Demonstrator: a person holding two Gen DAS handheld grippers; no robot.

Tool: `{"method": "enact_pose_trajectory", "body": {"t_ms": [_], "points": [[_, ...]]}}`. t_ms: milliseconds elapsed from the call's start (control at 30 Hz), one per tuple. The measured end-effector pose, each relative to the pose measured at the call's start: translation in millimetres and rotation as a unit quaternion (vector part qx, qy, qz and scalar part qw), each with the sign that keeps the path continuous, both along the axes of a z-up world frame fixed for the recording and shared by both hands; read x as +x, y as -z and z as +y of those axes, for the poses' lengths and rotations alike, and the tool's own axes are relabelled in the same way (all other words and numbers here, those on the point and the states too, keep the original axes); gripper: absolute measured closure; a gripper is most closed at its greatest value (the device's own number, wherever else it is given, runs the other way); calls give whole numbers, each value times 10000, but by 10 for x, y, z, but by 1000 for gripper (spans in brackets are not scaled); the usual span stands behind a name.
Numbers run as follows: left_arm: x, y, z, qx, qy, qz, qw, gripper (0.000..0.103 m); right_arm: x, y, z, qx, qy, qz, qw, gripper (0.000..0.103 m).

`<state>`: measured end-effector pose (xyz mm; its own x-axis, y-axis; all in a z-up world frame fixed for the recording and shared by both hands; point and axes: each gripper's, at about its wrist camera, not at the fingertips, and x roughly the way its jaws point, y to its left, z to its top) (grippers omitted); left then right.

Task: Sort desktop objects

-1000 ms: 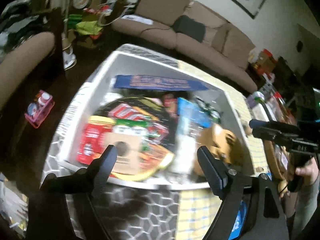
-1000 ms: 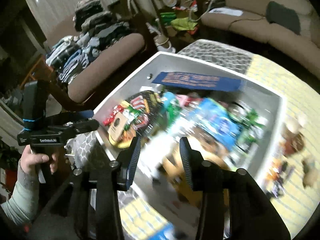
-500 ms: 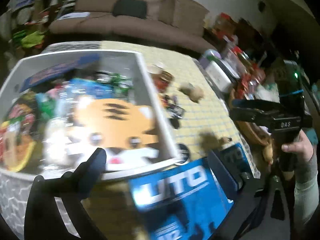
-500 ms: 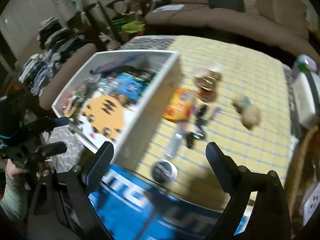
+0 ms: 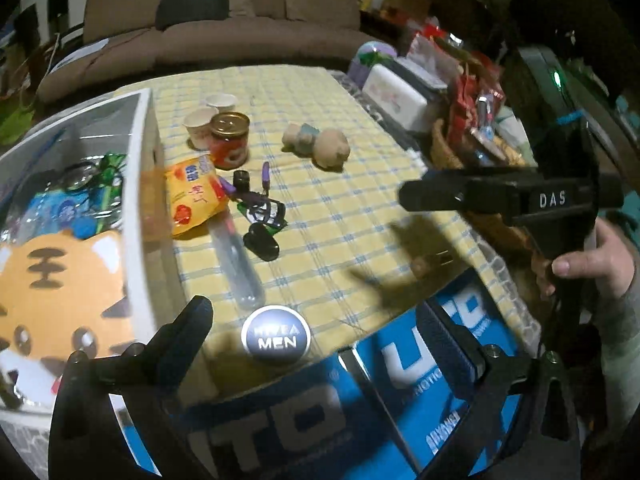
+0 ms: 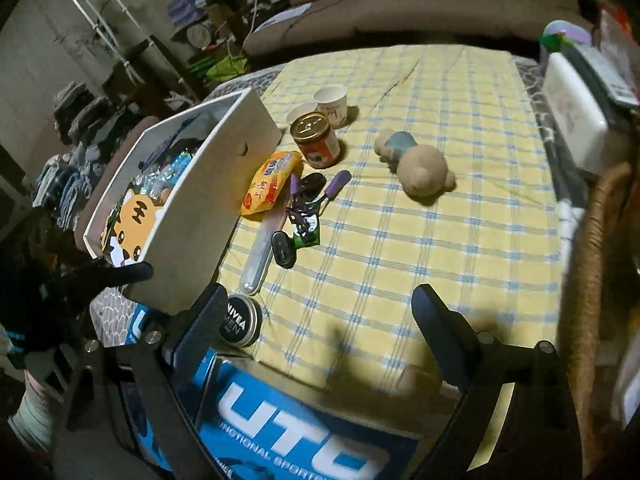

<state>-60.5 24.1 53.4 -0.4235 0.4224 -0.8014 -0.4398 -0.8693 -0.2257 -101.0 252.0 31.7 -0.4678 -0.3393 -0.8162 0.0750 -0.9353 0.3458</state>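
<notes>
— Tin (image 5: 275,335) lies at the cloth's (image 5: 360,200) near edge, beside the box (image 5: 144,184); both our grippers, left (image 5: 316,332) and right (image 6: 320,312), are wide apart and empty.
— We should lower the left one straight over the tin, then close gently, because it is flat and could slip.

You are working in a home living room. Beyond your tongs, a brown sofa (image 5: 224,12) with a dark cushion (image 5: 192,2) runs along the far wall. The table under them carries a yellow checked cloth (image 6: 440,184). Left of the right tongs stand a white rack (image 6: 100,20) and stacks of folded clothes (image 6: 76,128). Household clutter crowds the right side.
</notes>
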Motion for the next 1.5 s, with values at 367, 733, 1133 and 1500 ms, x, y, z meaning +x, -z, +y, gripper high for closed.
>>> {"method": "enact_pose_trajectory", "body": {"t_ms": [367,733,1133,1500], "points": [[-329,138,262,-341,-140,152,9992,0,-851,452,-434,411,-692,-372,9961,32],[-341,11,278,-343,-250,530,9977,9,-1410,505,-579,506,-894,-333,9941,59],[-706,337,421,-460,-459,72,9979,9,-1663,906,-783,841,-1360,-505,9858,63],[-1084,843,458,-694,-610,-818,9924,75,-1601,888,-548,88,-1274,-566,9902,83]]}}
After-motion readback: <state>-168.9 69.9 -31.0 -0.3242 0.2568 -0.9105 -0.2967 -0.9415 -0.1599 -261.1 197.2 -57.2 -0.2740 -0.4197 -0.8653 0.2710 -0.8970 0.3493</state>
